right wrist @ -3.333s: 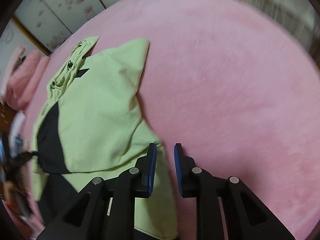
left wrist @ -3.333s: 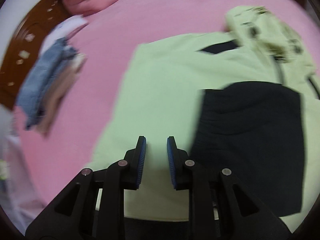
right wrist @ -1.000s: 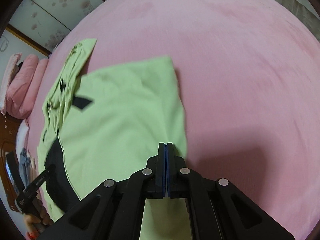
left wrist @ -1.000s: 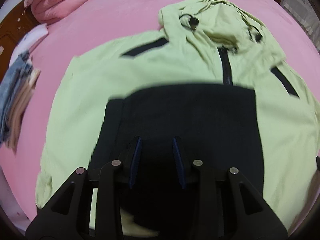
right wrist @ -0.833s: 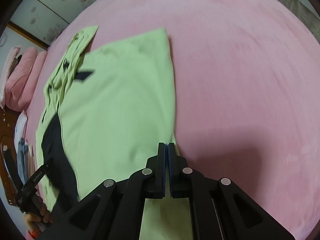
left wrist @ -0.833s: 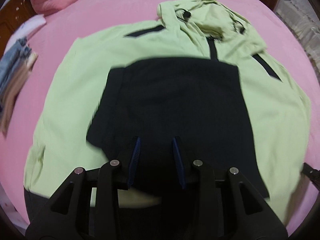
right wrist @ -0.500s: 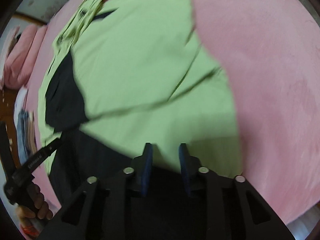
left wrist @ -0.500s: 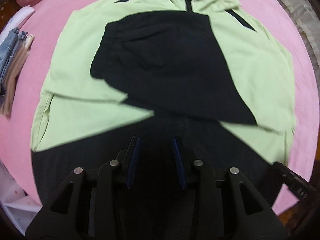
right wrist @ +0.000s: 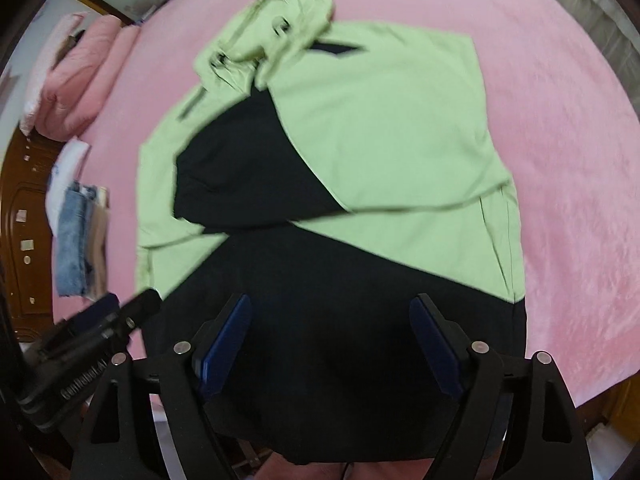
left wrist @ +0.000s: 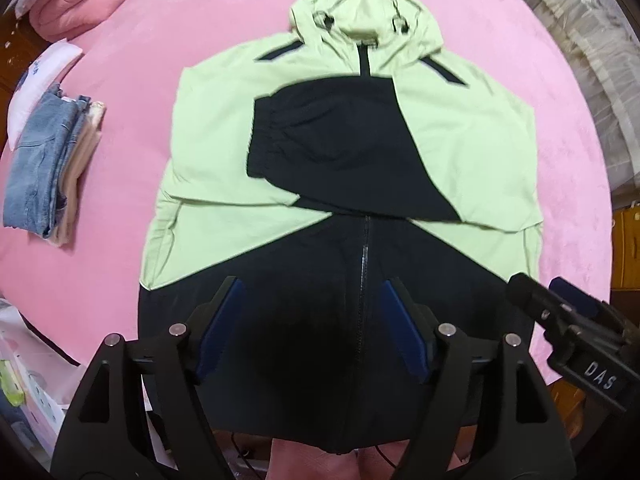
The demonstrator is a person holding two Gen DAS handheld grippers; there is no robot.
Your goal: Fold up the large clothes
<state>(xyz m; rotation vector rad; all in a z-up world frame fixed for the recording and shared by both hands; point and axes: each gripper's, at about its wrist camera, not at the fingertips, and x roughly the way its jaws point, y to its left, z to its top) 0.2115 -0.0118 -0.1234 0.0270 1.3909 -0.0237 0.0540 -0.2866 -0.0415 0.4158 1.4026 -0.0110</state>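
A: We see the green-and-black jacket point(left wrist: 352, 168) lying flat on the pink bed point(left wrist: 168, 28), sleeves folded across its chest.

B: Folded jeans point(left wrist: 44, 164) lie at the bed's side. The fingers of our left gripper point(left wrist: 312, 328) and right gripper point(right wrist: 332, 340) have just been opening and stand wide, holding nothing.

Both views were evenly lit by soft indoor light, with no glare and only faint shadows cast on the pink bedspread point(left wrist: 168, 40). Strong fisheye bending was seen toward the dark, vignetted corners. The right wrist view was smeared by motion blur, most around the jacket's hood point(right wrist: 272, 28); the left was sharper.
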